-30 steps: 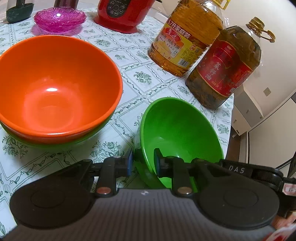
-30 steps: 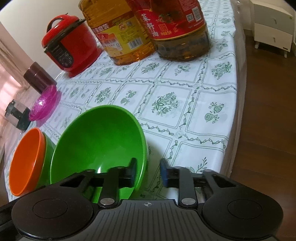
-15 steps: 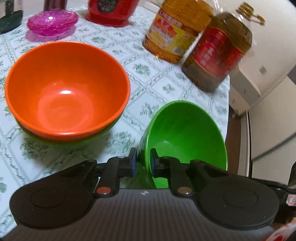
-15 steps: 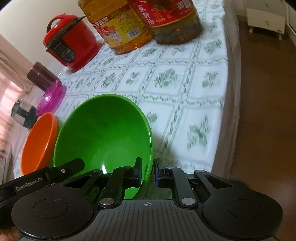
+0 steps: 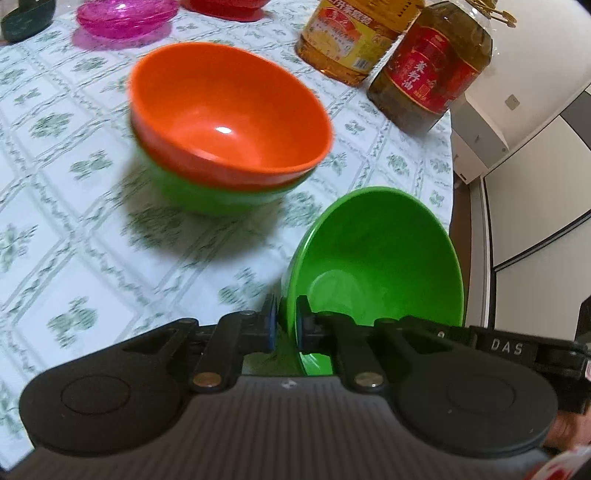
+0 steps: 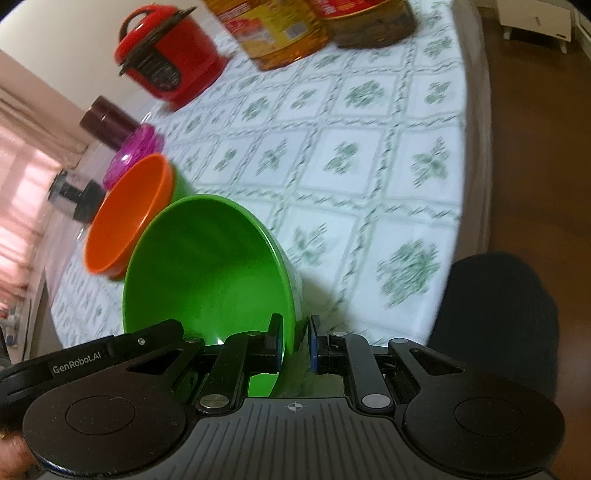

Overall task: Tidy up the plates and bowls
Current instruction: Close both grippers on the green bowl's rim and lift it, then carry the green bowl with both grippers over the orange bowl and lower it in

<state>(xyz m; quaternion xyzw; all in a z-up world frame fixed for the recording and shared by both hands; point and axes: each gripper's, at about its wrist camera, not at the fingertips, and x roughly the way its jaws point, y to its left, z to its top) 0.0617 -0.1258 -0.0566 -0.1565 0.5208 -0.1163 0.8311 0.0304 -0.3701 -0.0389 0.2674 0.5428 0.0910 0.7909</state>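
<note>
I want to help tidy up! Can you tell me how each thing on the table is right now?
green bowl: tilted, rim gripped by both grippers
left gripper: shut on the green bowl
right gripper: shut on the green bowl
orange bowl: upright, empty, nested in another green bowl
pink dish: upright, empty
red cooker: lid shut
oil bottles: standing upright

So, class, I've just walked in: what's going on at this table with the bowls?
A person holds two grippers, both clamped on the rim of one green bowl: the left gripper on one side, the right gripper on the opposite side. The bowl is tilted above the tablecloth. Nearby, an orange bowl sits nested in another green bowl.
</note>
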